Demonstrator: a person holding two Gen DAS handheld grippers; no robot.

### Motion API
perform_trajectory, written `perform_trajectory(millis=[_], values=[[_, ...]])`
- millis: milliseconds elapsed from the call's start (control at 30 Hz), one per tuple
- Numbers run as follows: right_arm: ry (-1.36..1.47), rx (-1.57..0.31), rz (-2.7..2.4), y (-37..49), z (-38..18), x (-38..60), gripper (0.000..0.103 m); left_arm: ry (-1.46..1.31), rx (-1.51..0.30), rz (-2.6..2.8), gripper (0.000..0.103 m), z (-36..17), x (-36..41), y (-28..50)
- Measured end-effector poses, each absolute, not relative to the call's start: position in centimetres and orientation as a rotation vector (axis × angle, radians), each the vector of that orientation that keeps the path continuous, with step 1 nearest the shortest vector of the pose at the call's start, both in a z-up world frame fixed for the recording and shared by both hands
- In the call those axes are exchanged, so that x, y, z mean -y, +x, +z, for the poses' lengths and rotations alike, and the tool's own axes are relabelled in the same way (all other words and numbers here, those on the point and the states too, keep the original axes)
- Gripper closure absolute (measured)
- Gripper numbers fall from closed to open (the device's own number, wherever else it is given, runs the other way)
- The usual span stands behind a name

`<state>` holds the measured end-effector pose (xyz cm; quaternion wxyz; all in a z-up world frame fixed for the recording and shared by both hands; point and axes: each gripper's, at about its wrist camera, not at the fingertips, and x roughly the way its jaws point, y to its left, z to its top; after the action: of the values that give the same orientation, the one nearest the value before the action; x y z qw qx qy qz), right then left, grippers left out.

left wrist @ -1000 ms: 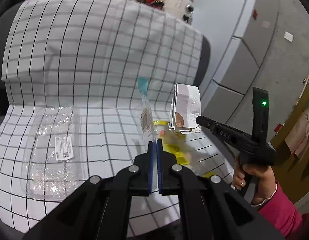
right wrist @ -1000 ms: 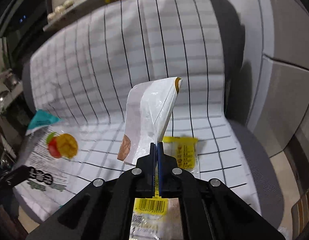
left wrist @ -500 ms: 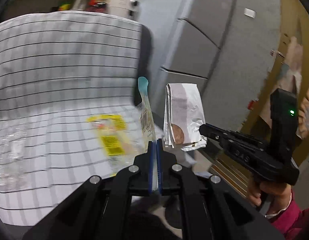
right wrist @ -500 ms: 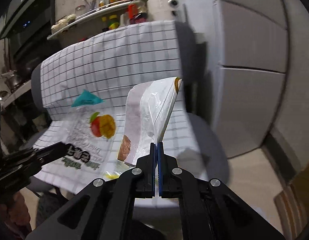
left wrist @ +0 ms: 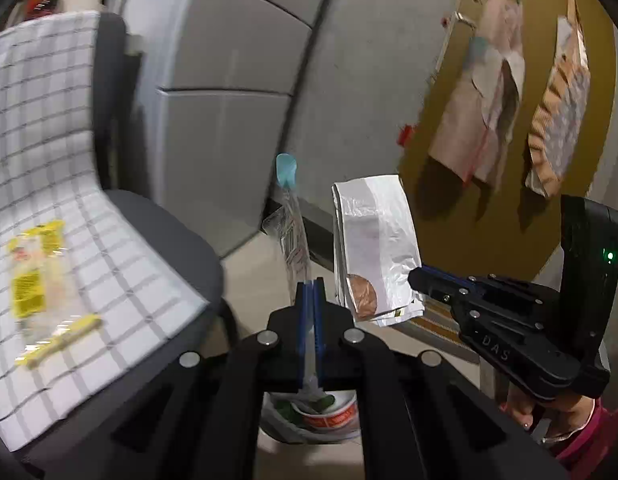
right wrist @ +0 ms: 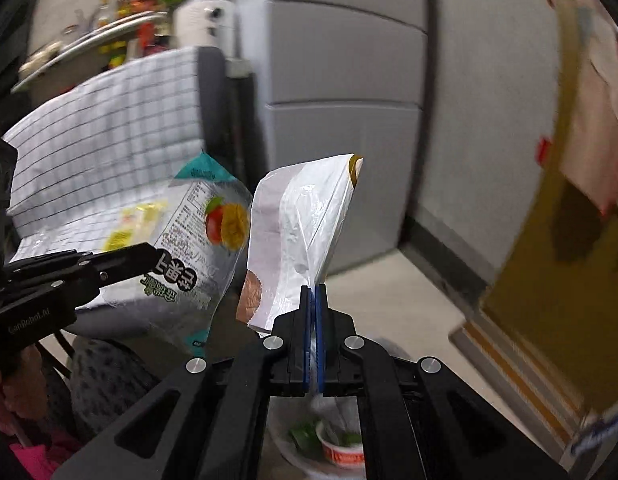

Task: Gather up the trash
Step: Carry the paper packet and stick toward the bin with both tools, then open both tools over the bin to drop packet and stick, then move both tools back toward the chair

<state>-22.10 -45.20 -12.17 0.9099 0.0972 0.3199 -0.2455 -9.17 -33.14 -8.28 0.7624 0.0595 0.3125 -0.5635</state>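
left gripper [left wrist: 308, 288] pinching the clear wrapper [right wrist: 197, 240]; right gripper [right wrist: 313, 296] clamping the white bag [right wrist: 301, 232]; both flimsy, might flutter past the bin [right wrist: 333, 448] when dropped

The chair cloth [left wrist: 37, 128] is white with a dark grid. The yellow wrapper [left wrist: 33, 276] lies on it. The white bag [left wrist: 375, 248] bears a brown disc, and the clear packet [right wrist: 201, 236] has a teal top.

Wrapper [left wrist: 35, 276] on chair [left wrist: 177, 248], bin [left wrist: 309, 420] right of it
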Motion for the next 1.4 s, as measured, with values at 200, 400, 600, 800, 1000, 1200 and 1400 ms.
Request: perform_trajectory(millis=[200,400,600,800,1000,1200,1400], values=[[0.256,-0.7,-0.57,-24.0,-14.5,47.6,0.101,0.22,-0.739,-1.253,0.102,-10.9,37.7,-10.0],[0.326,-0.781,-0.612,-24.6,-17.8,50.1,0.1,0.313,-0.818,-1.282,0.101,-13.7,41.2,-10.6],[0.468,-0.908,-0.644,-24.9,-21.9,52.9,0.067,0.335,-0.89,-1.257,0.054,-15.8,42.3,-10.0],[0.482,-0.892,-0.671,-24.8,-21.8,52.9,0.059,0.295,-0.886,-1.213,0.054,-15.0,40.7,-8.7],[0.442,-0.755,-0.661,-24.2,-17.5,51.6,0.059,0.261,-0.788,-1.106,0.05,-11.9,36.2,-7.2],[0.422,-0.631,-0.475,-21.4,-13.5,48.4,0.059,0.21,-0.699,-0.987,0.043,-9.8,29.5,-6.1],[0.377,-0.66,-0.237,-14.8,-12.2,42.6,0.056,0.173,-0.694,-0.814,0.042,-10.0,21.6,-3.8]])
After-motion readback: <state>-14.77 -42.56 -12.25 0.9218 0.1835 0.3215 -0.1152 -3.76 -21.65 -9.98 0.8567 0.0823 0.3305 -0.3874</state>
